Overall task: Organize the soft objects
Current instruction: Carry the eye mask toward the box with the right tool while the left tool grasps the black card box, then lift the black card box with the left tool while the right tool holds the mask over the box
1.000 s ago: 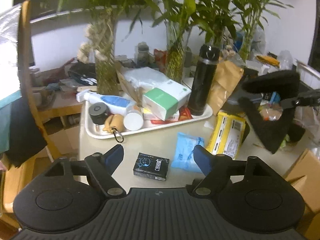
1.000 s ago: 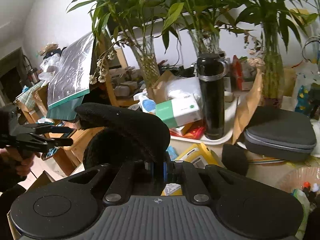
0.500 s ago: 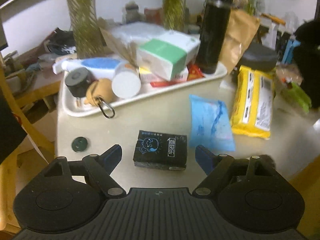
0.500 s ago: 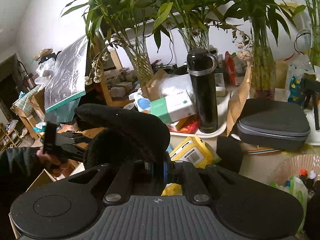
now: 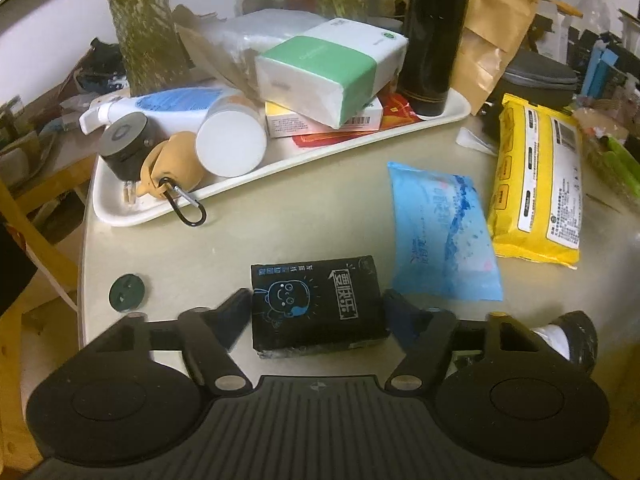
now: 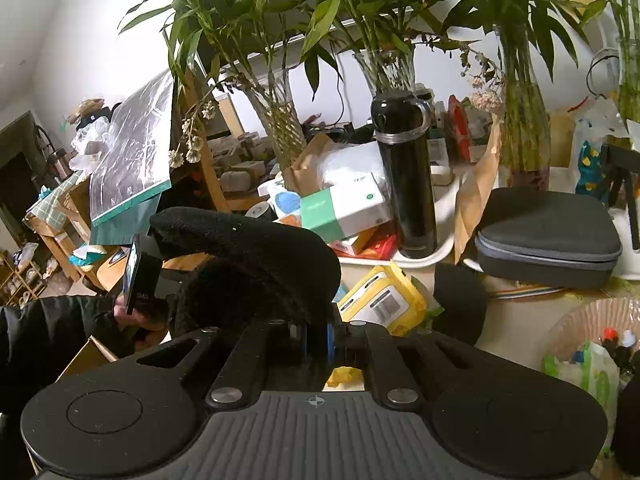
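A black tissue pack [image 5: 318, 304] with a blue cartoon face lies flat on the beige table [image 5: 224, 248]. My left gripper [image 5: 318, 306] is low over it, one finger at each short side. Its jaws are closing, and the pads are close to the pack without clearly pressing it. My right gripper [image 6: 316, 338] is shut on a black fleece piece [image 6: 248, 248], which bulges up and to the left of the fingers. In the right wrist view a person's hand [image 6: 132, 316] holds the left gripper at the far left.
A blue wipes pack [image 5: 440, 236] and a yellow wipes pack [image 5: 536, 184] lie right of the black pack. Behind stands a white tray [image 5: 120, 216] with a tissue box [image 5: 332, 64], a black flask [image 5: 434, 32] and bottles. A grey case [image 6: 548, 232] and glass vases [image 6: 520, 128] stand behind.
My left gripper has come down and forward to the table, so the black pack now sits between its fingers, which have narrowed. The right gripper stays put, still holding the black fleece.
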`<state>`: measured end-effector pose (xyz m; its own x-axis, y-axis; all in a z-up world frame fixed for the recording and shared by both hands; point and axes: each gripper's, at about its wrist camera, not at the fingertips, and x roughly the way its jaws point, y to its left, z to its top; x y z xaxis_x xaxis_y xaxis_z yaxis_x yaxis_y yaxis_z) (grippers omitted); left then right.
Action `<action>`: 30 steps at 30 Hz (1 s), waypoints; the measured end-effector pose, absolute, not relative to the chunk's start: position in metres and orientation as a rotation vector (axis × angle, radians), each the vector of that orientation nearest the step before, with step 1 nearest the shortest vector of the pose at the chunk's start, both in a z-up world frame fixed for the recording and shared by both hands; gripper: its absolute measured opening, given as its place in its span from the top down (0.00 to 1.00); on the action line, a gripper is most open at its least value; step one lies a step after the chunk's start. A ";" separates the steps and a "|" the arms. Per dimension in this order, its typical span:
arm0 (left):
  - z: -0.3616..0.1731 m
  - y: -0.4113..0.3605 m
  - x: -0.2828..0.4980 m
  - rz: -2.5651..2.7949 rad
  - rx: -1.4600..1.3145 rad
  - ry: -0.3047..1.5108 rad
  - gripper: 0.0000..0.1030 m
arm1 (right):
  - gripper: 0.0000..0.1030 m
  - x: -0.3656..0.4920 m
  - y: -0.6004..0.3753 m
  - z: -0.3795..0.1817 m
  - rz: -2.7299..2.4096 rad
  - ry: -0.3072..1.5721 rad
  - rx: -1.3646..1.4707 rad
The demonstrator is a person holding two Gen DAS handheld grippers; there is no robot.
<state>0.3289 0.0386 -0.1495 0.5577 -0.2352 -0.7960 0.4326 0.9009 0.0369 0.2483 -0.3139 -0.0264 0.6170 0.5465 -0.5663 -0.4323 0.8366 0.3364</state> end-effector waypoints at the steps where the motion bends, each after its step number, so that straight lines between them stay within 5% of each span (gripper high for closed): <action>1: -0.149 0.038 0.330 -0.393 0.232 0.904 0.36 | 0.89 0.248 -0.314 -0.027 0.566 0.710 0.174; 12: -0.127 0.051 0.312 -0.371 0.203 0.877 0.40 | 0.89 0.239 -0.312 -0.019 0.575 0.693 0.178; 30: -0.019 0.057 0.221 -0.357 0.180 0.678 0.40 | 0.89 0.189 -0.307 0.018 0.600 0.658 0.173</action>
